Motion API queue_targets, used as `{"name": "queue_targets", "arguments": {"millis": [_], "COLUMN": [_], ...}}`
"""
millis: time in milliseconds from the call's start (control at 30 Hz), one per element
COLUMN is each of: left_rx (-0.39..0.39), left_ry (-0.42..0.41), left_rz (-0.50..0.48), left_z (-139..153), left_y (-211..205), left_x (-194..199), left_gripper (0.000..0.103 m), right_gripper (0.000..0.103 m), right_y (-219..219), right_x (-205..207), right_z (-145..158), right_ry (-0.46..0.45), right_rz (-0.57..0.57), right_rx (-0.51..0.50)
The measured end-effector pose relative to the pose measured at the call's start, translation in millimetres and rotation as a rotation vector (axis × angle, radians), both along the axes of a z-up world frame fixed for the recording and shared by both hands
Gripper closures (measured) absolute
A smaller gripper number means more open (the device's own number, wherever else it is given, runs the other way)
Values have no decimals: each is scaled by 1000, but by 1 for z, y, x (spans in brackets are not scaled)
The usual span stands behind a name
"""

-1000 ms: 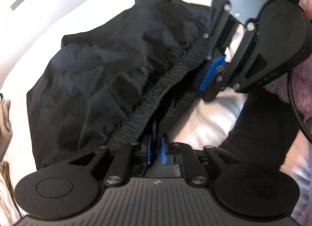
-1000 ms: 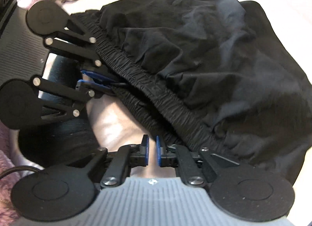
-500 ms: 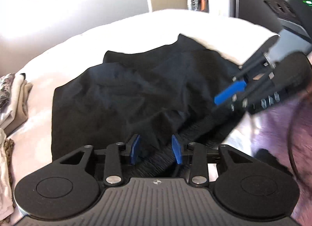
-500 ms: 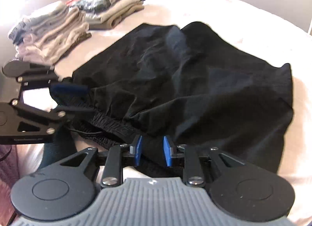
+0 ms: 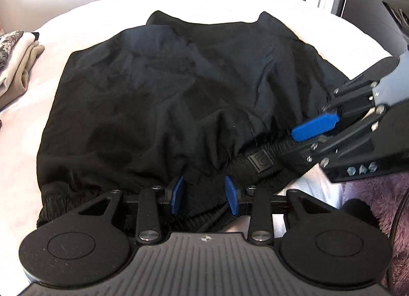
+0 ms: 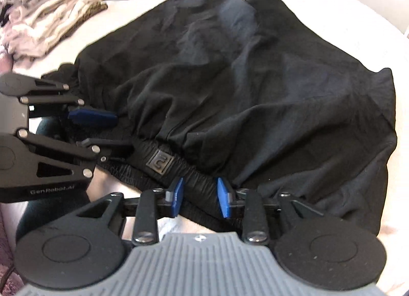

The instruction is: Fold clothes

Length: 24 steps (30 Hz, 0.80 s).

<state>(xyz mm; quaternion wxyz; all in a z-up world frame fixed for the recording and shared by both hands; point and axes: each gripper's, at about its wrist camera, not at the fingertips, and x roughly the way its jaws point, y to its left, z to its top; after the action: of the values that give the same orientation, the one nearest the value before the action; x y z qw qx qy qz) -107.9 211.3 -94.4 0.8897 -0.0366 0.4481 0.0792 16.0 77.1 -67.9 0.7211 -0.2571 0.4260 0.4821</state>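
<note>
The shorts [image 5: 179,96] lie spread on the bed [image 5: 76,15], waistband [image 5: 260,158] at 6 o'clock nearest the grippers, leg hems at 12 o'clock. The left gripper [image 5: 203,195] has its jaws parted, with waistband fabric lying between the pads but not pinched. The right gripper [image 6: 198,196] is likewise parted, straddling the elastic just right of the logo patch [image 6: 160,163]. Judged step: the garment is laid out flat but not folded, and both grippers stand at the waistband with nothing gripped; this fits either a release after laying out or an approach before a grasp, and the views do not settle which. A fold would call for a firm pinch on the elastic at two points well apart, then a lift high enough to carry cloth over cloth without dragging. Edges: the waistband is bunched and gathered, the fabric behind it wrinkled; the hem corners at 12 and 2 o'clock lie flat. Open room: bare bed beyond the hems at 12 o'clock and along 3 o'clock in the right view. Folded stacks [image 6: 51,10] sit near at 10 o'clock, limiting leftward travel.
</note>
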Motion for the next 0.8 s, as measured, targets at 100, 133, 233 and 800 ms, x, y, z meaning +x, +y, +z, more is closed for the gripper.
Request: {"name": "queue_targets", "arguments": {"millis": [100, 133, 233, 800], "left_rx": [-2, -6, -10, 6], "left_ry": [-28, -40, -59, -82], "left_rz": [5, 8, 63, 397], "left_z": [5, 7, 16, 49], "left_y": [-1, -2, 5, 83], "left_x": [-6, -8, -8, -52], "left_gripper": [62, 61, 61, 61], "right_gripper": [48, 48, 47, 45], "right_y": [-12, -18, -37, -115], "right_x": [8, 13, 34, 117], "right_z": [13, 18, 30, 9], "right_ry": [21, 34, 50, 304], "right_rz": [-56, -88, -193, -674], "right_rx": [72, 89, 109, 92]}}
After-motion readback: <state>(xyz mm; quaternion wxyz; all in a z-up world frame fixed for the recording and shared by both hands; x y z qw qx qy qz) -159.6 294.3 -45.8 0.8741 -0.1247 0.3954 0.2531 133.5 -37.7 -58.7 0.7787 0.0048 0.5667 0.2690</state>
